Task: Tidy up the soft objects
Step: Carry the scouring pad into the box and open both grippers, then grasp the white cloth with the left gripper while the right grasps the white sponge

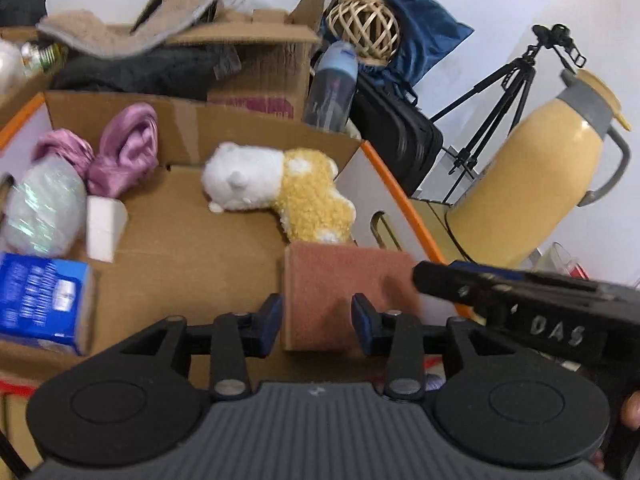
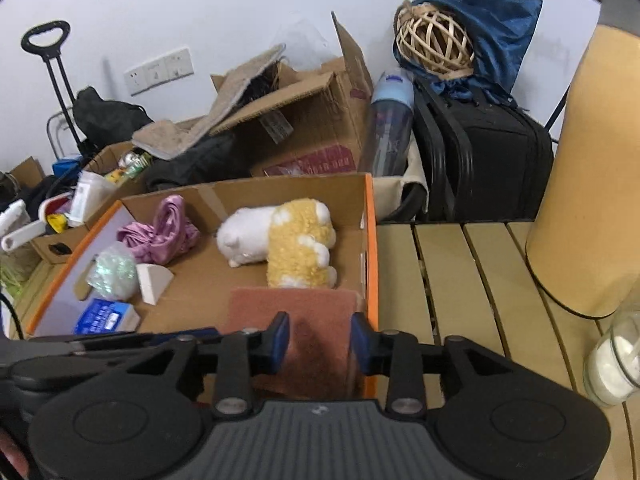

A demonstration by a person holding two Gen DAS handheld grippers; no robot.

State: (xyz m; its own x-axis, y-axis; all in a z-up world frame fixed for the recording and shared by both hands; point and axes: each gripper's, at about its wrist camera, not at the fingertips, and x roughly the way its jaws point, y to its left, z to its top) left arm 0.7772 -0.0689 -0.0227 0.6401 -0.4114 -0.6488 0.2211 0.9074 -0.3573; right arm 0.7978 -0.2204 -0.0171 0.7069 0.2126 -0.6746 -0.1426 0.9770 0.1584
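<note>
Blue-padded fingers of the left gripper (image 1: 317, 320) fill the foreground of the left wrist view, parted on either side of a reddish-brown scouring pad (image 1: 344, 292) without clearly pressing it. The pad sits at the near right corner of the cardboard box (image 1: 180, 256), just in front of the plush toy (image 1: 280, 188). A purple cloth (image 1: 120, 156) lies at the box's far left.

From the right wrist, the right gripper (image 2: 319, 340) likewise straddles the pad (image 2: 296, 312), jaws apart with no firm pinch to be seen. The pad leans against the box's orange-edged right wall (image 2: 371, 256), beside the slatted table (image 2: 460, 280).

Released so near that wall, the pad may well catch on the rim and tip outward, or snag a retreating finger and get dragged out.
</note>
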